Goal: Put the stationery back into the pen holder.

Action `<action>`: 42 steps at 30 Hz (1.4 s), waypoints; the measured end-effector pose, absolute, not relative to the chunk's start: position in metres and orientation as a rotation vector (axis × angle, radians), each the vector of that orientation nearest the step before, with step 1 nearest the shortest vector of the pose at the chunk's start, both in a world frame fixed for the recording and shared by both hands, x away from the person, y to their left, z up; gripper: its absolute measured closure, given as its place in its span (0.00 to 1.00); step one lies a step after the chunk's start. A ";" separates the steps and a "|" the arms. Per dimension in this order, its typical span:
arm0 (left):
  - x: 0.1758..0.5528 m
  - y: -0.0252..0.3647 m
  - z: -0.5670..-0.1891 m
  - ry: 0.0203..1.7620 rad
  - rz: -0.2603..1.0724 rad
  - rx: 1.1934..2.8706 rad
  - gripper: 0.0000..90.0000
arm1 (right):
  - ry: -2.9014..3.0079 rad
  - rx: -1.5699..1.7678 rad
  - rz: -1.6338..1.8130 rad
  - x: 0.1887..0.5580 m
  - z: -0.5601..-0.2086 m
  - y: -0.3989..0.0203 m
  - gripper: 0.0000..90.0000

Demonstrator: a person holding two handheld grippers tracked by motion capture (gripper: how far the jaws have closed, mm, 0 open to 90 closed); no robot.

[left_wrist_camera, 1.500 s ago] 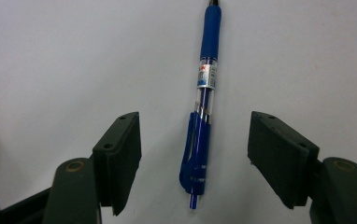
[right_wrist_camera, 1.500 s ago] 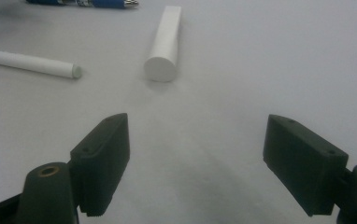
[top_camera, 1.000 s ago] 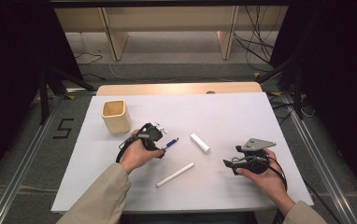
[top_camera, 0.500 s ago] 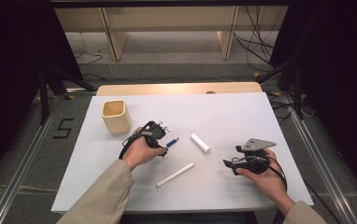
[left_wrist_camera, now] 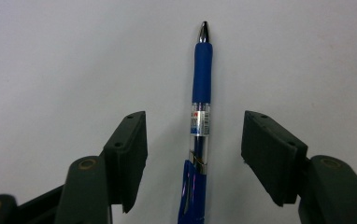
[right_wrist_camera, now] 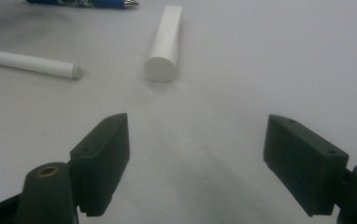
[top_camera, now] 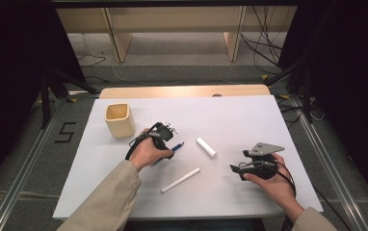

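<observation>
**Pen pick-up: jaws in position, grip not yet made**

The white table sheet (top_camera: pixel 249 115) carries all parts. Its far edge meets a strip of bare wood, and the right half lies open around my right gripper (top_camera: pixel 236 169), with free sheet on every side. The beige cup (top_camera: pixel 120 120) stands upright near the far left corner, just beyond my left hand.

Progress, as I judge it: nothing is lifted and nothing is in the cup. My left gripper (left_wrist_camera: pixel 193 154) is spread, one jaw on each side of the blue pen (left_wrist_camera: pixel 199 116); neither pad touches the barrel. The pen lies flat on the sheet, tip pointing away from me. Closing on the pen and lifting it remain to be done.

My right gripper is also spread and holds nothing. The short white cylinder (right_wrist_camera: pixel 165 42) and the thin white stick (right_wrist_camera: pixel 29 63) lie well apart from both grippers.
</observation>
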State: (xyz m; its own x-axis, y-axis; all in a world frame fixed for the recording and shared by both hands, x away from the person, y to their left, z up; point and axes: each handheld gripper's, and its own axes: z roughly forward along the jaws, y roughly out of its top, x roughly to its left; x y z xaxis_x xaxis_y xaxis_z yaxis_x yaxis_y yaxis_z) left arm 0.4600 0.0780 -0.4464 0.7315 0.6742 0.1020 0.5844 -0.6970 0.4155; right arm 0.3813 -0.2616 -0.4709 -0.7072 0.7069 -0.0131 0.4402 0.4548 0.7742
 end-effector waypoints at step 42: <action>0.482 0.070 -0.461 0.995 0.207 2.688 0.67 | 2.375 0.976 1.122 0.381 -0.471 -0.261 0.26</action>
